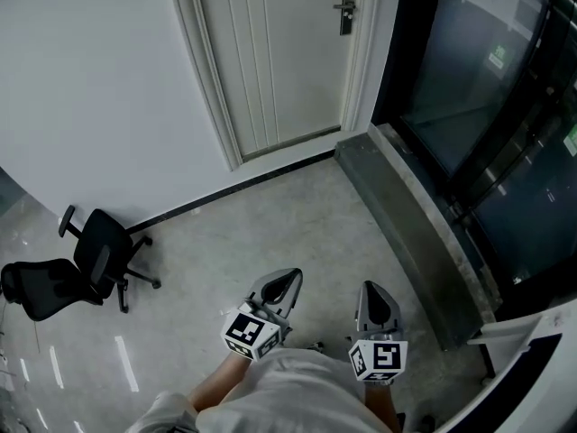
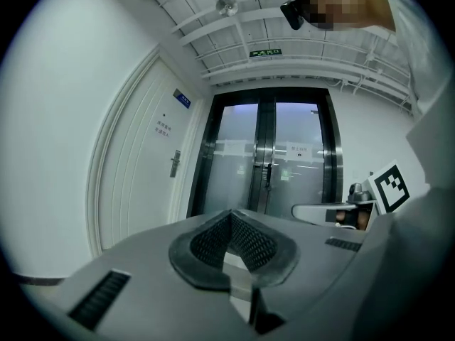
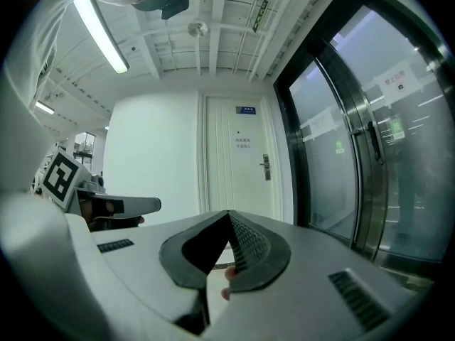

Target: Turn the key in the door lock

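A white panelled door (image 1: 275, 57) stands far ahead across the floor, with a dark handle and lock plate (image 1: 346, 9) near its right edge. I see no key at this distance. My left gripper (image 1: 290, 276) and right gripper (image 1: 372, 289) are held side by side low in the head view, far from the door, both shut with nothing between the jaws. In the left gripper view the lock plate (image 2: 174, 164) is small beyond the left gripper (image 2: 231, 214). From the right gripper view, the lock plate (image 3: 265, 167) lies ahead of the right gripper (image 3: 228, 214).
A black office chair (image 1: 77, 269) stands at the left by the white wall. Dark glass double doors (image 1: 505, 106) fill the right side behind a raised stone sill (image 1: 410, 215). A white object (image 1: 532, 336) is at the lower right. Grey tiled floor (image 1: 261, 233) stretches to the door.
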